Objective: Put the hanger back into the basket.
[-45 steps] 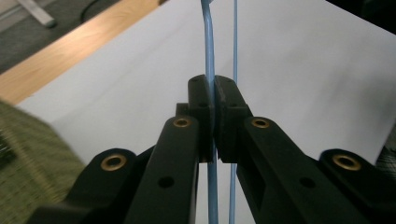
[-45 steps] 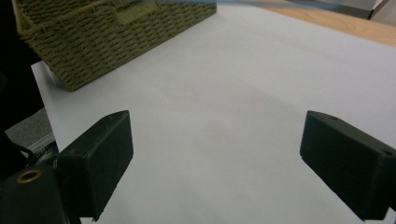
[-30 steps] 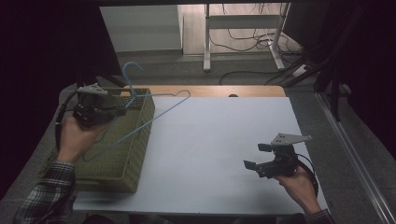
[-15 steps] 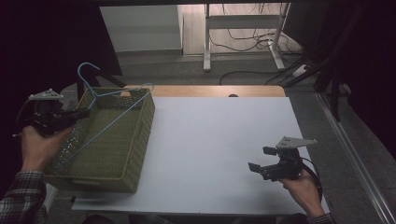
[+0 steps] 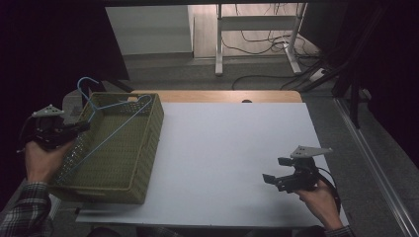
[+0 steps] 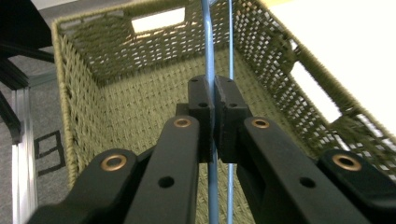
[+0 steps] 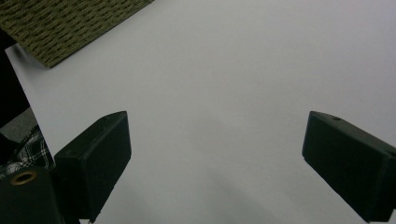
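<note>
The blue hanger (image 5: pixel 106 126) lies slanted across the woven basket (image 5: pixel 143 163) on the table (image 5: pixel 232 148) — left tool (image 6: pixel 214 116) clamped on its wire, right tool (image 5: pixel 281 178) gaping idle. Next, I'd guess: lower and release.

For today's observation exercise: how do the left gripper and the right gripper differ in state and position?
The left gripper is shut on the blue hanger over the woven basket; the right gripper is open and holds nothing. The left is at the table's edge, the right above the bare white table. Both are hand-held.
</note>
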{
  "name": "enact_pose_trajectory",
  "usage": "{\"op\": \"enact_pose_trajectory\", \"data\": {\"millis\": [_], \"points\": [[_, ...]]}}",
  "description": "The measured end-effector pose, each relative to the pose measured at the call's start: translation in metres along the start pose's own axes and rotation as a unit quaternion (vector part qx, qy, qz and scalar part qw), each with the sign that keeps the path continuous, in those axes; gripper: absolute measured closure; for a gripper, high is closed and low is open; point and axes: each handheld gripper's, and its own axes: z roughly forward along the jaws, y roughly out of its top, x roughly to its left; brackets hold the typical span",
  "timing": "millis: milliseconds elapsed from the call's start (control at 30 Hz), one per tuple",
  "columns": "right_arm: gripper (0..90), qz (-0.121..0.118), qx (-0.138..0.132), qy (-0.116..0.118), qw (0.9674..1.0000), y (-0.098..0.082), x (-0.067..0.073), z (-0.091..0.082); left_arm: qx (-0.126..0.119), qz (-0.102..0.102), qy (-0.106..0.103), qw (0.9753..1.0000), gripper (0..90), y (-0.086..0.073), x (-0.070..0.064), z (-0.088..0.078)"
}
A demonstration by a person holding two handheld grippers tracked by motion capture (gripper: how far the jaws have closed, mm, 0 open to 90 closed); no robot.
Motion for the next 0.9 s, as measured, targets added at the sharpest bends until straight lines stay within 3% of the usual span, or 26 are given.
{"op": "enact_pose_trajectory", "data": {"millis": [200,367,433,500,600,733,767,800,900], "points": [[8.0,0.000,0.001,0.003,1.0000,-0.001,-0.001,0.001,0.014,-0.006,-0.001,0.9999,87.5,-0.013,0.002,0.022],[8.0,-0.001,0.006,0.005,1.0000,-0.003,0.000,0.004,0.057,-0.013,0.003,0.9983,87.4,-0.021,-0.002,0.044],[8.1,-0.003,0.009,0.006,0.9999,-0.004,0.000,0.005,0.063,-0.013,0.006,0.9979,87.4,-0.022,-0.002,0.048],[8.1,-0.004,0.011,0.006,0.9999,-0.005,0.001,0.006,0.093,-0.016,0.001,0.9955,87.1,-0.025,-0.002,0.058],[8.1,-0.008,0.014,0.005,0.9999,-0.006,0.001,0.007,0.117,0.016,0.027,0.9927,85.0,-0.025,-0.007,0.063],[7.6,-0.010,0.013,0.002,0.9999,-0.006,0.001,0.006,0.079,0.018,0.023,0.9964,60.8,-0.020,-0.015,0.054],[7.6,-0.010,0.013,0.002,0.9999,-0.006,0.001,0.006,0.079,0.018,0.023,0.9964,54.7,-0.020,-0.015,0.054],[6.5,-0.013,0.010,0.001,0.9999,-0.006,0.001,0.005,0.059,0.022,0.007,0.9980,48.7,-0.018,-0.020,0.048],[5.1,-0.015,0.005,0.003,0.9999,-0.005,0.002,0.004,0.035,0.017,-0.024,0.9990,36.8,-0.015,-0.028,0.039]]}}
